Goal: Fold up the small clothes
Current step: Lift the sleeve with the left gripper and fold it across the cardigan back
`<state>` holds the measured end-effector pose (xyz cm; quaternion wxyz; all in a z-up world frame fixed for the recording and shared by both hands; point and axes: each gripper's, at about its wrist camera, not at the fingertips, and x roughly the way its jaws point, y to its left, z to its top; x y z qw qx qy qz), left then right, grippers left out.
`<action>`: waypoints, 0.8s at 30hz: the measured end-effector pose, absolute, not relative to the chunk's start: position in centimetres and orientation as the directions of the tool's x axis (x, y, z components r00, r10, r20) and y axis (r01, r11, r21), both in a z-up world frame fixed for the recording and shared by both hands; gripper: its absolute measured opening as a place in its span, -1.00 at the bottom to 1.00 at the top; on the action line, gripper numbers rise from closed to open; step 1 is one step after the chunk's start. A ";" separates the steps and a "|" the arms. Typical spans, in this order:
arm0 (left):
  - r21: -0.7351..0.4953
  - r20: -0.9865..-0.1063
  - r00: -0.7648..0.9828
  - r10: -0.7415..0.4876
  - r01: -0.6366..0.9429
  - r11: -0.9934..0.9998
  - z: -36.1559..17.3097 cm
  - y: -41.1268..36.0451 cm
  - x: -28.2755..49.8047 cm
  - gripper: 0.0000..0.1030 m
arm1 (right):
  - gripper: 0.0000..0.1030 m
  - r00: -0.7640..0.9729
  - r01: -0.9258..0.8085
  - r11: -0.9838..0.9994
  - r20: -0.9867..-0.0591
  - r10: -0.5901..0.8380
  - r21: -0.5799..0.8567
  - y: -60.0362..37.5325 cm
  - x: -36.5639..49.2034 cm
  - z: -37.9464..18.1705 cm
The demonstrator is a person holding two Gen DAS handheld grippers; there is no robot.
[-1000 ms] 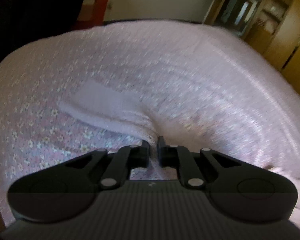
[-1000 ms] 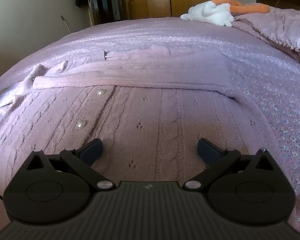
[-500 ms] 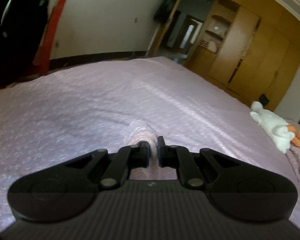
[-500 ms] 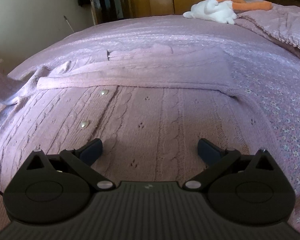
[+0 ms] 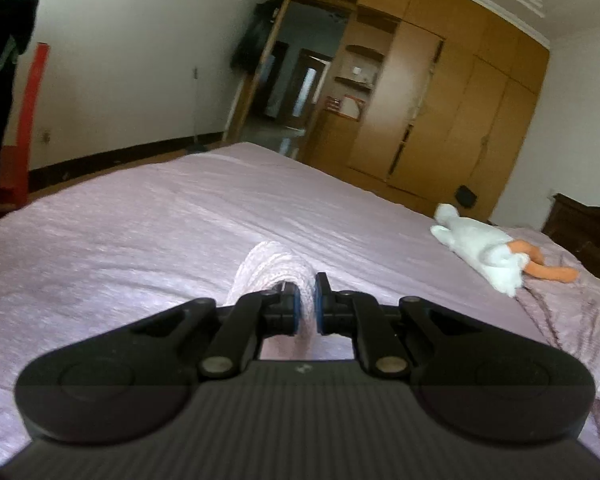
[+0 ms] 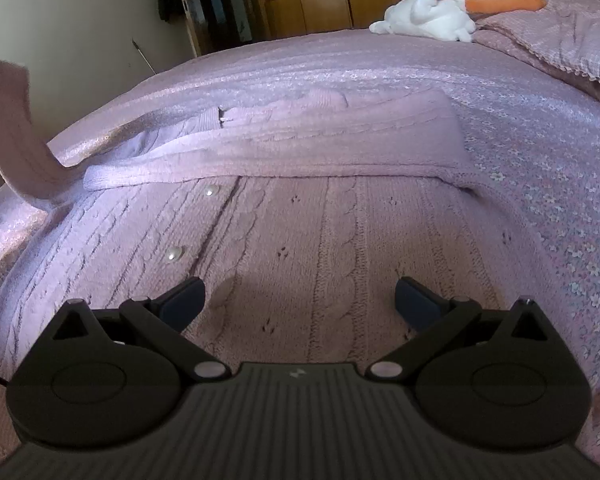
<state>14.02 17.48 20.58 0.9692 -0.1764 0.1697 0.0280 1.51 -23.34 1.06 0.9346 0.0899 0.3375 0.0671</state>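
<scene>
This is a bedroom in a home. A wide bed (image 5: 148,216) under a lilac flowered bedspread (image 6: 540,184) fills most of the room, with a white and orange soft toy (image 5: 488,248) lying near a dark wooden headboard (image 5: 588,232). Tall wooden wardrobes (image 5: 452,112) line the far wall beside an open doorway (image 5: 296,80) to further rooms. A knitted lilac cardigan (image 6: 300,240) lies spread on the bed.
</scene>
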 end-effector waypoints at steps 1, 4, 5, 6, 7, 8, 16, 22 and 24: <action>-0.334 -0.340 0.940 -0.013 -0.108 0.936 20.4 16.7 14.3 -0.81 | 1.00 0.764 -0.067 0.974 -0.617 0.190 0.216 -23.4 1.4 1.0; -0.334 -0.352 0.935 -0.046 -0.080 0.939 19.8 14.2 15.4 -0.81 | 1.00 0.766 -0.073 0.971 -0.611 0.200 0.227 -23.7 1.3 1.0; -0.342 -0.359 0.931 -0.066 -0.065 0.937 19.4 13.4 15.8 -0.81 | 1.00 0.767 -0.076 0.970 -0.608 0.203 0.229 -23.7 1.2 1.0; -0.352 -0.364 0.927 -0.089 -0.048 0.935 19.1 12.6 16.2 -0.81 | 1.00 0.768 -0.078 0.970 -0.607 0.207 0.231 -23.8 1.2 1.0; -0.358 -0.369 0.923 -0.110 -0.032 0.933 18.8 11.7 16.6 -0.81 | 1.00 0.768 -0.081 0.969 -0.606 0.209 0.232 -23.8 1.1 1.0; -0.358 -0.375 0.918 -0.130 -0.014 0.934 18.4 10.6 17.0 -0.81 | 1.00 0.767 -0.083 0.969 -0.606 0.212 0.234 -23.8 1.1 1.0; -0.292 -0.458 0.861 -0.220 0.088 0.952 13.9 3.1 18.9 -0.81 | 1.00 0.702 -0.005 0.928 -0.660 0.268 0.372 -26.8 1.9 4.4; -0.243 -0.540 0.809 -0.230 0.112 0.964 9.3 -0.5 19.5 -0.81 | 1.00 0.747 0.008 0.938 -0.626 0.224 0.346 -29.2 1.3 6.3; -0.219 -0.572 0.788 -0.228 0.121 0.968 7.7 -1.7 19.6 -0.81 | 1.00 0.747 0.017 0.935 -0.627 0.223 0.353 -29.9 1.0 6.1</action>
